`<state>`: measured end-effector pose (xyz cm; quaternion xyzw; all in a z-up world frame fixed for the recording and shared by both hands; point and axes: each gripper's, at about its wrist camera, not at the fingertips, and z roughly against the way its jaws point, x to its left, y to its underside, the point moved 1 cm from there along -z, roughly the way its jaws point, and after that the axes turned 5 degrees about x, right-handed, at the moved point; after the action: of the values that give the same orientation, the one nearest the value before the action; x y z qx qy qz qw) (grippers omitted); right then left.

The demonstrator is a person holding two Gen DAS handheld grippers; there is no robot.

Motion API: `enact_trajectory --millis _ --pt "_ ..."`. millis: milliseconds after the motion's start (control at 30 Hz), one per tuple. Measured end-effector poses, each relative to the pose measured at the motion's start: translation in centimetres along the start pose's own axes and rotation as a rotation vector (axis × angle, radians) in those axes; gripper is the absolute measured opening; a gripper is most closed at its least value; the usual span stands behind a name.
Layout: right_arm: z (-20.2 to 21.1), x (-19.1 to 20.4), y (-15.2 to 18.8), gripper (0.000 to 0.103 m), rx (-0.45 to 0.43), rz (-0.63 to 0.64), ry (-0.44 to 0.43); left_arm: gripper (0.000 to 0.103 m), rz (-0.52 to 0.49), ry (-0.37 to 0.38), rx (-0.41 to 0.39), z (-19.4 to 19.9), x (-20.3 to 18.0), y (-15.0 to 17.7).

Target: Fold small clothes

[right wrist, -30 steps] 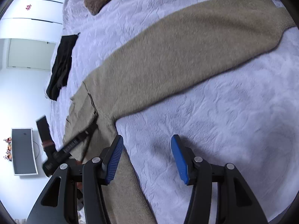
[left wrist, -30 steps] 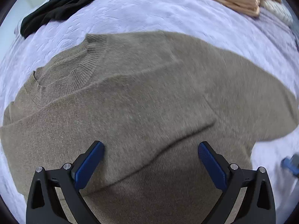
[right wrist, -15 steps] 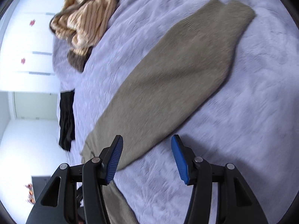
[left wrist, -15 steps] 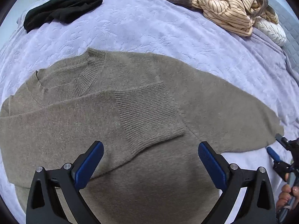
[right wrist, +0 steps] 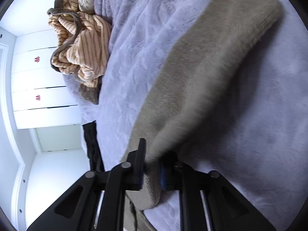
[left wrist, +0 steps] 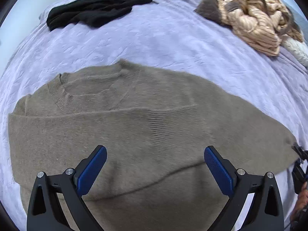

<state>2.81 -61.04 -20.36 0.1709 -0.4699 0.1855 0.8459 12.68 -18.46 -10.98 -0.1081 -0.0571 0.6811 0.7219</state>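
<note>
Taupe-brown knit sweater [left wrist: 146, 138] spread flat on the lavender textured bedspread [left wrist: 173, 38], ribbed collar [left wrist: 63, 94] toward the upper left in the left wrist view, one sleeve folded across the chest with its ribbed cuff [left wrist: 173, 123] near the middle. Left gripper [left wrist: 155, 168] above the sweater's lower body, blue-padded fingers [left wrist: 92, 170] spread wide, nothing between them. Whether touching the knit or just over it, cannot tell.

Right gripper [right wrist: 152, 170] pinched narrow on the sweater's other sleeve [right wrist: 202, 80], a fold of fuzzy fabric squeezed between the black fingers [right wrist: 139, 165]. Sleeve stretching away from the clamp across the bedspread [right wrist: 259, 134], cuff end at the upper right, somewhat blurred. Same gripper barely visible at the far right edge of the left wrist view, at the sleeve's tip.

Black crumpled garment [left wrist: 98, 5] at the far edge of the bed, well apart from the sweater. Heap of tan striped clothing [left wrist: 252, 19] at the upper right, a dark brown piece [left wrist: 209, 8] just beside it. White cupboard fronts [right wrist: 44, 88] beyond the bed in the right wrist view.
</note>
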Motion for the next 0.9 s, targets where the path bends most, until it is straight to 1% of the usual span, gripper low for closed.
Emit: enact_trajectory --millis 67,133,200,267,300,367,400,433,467,567,633,667,767,833,900 --pt "-0.2 0.5 0.0 0.012 0.009 0.019 0.000 0.102 -0.017 -0.019 0.043 -1.7 0.1 0.0" --pt "-0.4 0.5 -0.1 0.012 0.017 0.014 -0.002 0.102 -0.063 -0.045 0.081 -3.2 -0.4 0.6" --pt "-0.5 0.1 -0.2 0.016 0.023 -0.007 0.001 0.102 -0.103 -0.060 0.061 -3.2 -1.0 1.4" --pt "-0.8 -0.6 -0.3 0.016 0.027 -0.030 0.056 0.102 -0.119 -0.052 0.068 -3.1 -1.4 2.0" --pt "-1.0 -0.9 -0.4 0.016 0.031 -0.043 0.057 0.102 -0.119 -0.046 0.066 -2.8 -1.6 2.2" --pt "-1.2 -1.5 -0.5 0.016 0.035 -0.073 0.024 0.102 -0.114 -0.017 0.060 -2.2 -1.5 2.4" --pt "-1.3 -1.3 -0.4 0.016 0.035 -0.072 -0.006 0.102 -0.111 -0.009 0.057 -2.0 -1.4 2.5" --pt "-1.4 -0.9 -0.4 0.015 0.034 -0.061 -0.017 0.102 -0.105 -0.003 0.052 -1.6 -1.2 2.5" --pt "-1.4 -0.3 -0.3 0.012 0.034 -0.040 -0.037 0.102 -0.098 0.006 0.047 -1.2 -0.9 2.5" --pt "-1.7 2.0 0.2 0.009 0.051 0.011 -0.110 0.102 -0.078 0.034 0.036 0.0 0.2 2.5" --pt "-2.0 4.7 0.8 0.009 0.066 0.080 -0.129 0.102 -0.073 0.054 0.025 0.8 0.7 2.5" --pt "-2.3 5.9 1.1 0.009 0.074 0.117 -0.125 0.102 -0.074 0.059 0.020 1.2 1.0 2.6" --pt "-3.8 11.1 2.8 0.009 0.111 0.289 -0.090 0.102 -0.063 0.072 0.013 1.8 2.2 2.5" --pt "-5.5 14.8 4.8 0.009 0.146 0.424 -0.063 0.102 -0.041 0.077 0.008 2.3 3.4 2.7" --pt "-8.0 18.5 7.6 0.009 0.197 0.570 -0.039 0.102 -0.018 0.078 -0.001 2.7 4.7 2.8"
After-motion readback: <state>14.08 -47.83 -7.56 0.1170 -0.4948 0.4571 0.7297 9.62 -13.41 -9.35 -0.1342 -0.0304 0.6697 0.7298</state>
